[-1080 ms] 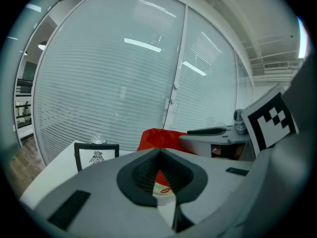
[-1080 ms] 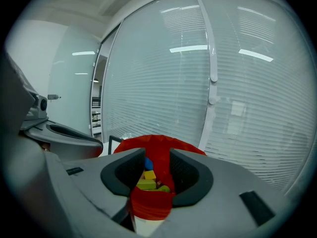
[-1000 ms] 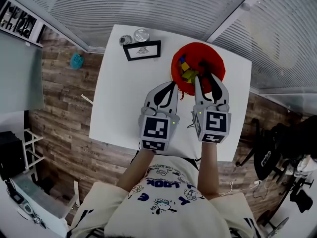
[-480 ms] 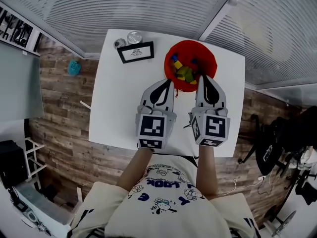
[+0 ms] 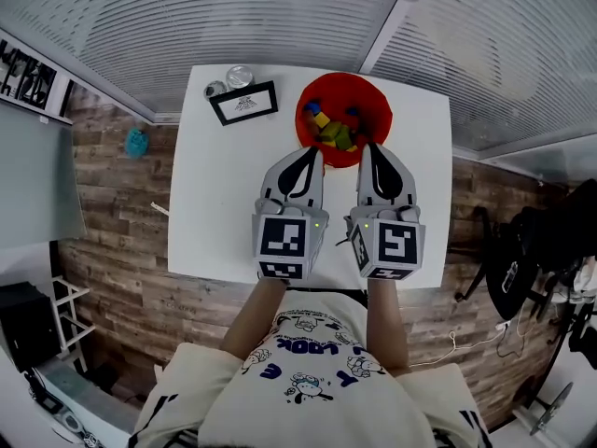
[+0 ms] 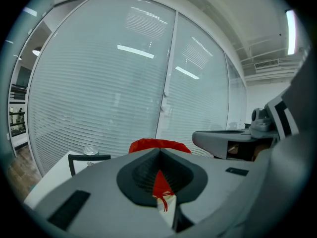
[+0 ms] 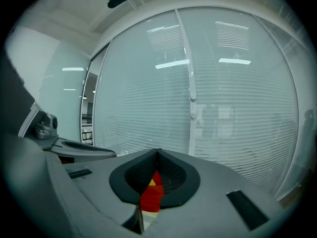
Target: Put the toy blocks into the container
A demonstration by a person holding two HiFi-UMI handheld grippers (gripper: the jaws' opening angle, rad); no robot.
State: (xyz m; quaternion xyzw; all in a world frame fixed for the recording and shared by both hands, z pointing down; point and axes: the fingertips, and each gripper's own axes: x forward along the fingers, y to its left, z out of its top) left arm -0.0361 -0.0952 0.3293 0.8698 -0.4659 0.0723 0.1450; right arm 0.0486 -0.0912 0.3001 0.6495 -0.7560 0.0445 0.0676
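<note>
blocks [image 5: 331,133] sit piled in the red bowl [image 5: 377,106] at the table's [image 5: 215,203] 12 o'clock edge, and i see none left loose. left hand-held gripper [image 5: 315,154] is pressed together and empty. right hand-held gripper [image 5: 366,147] has just snapped closed on nothing, tips by the bowl's 6 o'clock rim. best finish: draw both straight back, level, without nudging that rim.

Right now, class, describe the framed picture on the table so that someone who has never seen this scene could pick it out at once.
Find the white table, then its far edge, left of the red container in the head view. The framed picture sits there beside two small round silvery things. It alone is rectangular, a black frame round a white sheet.
</note>
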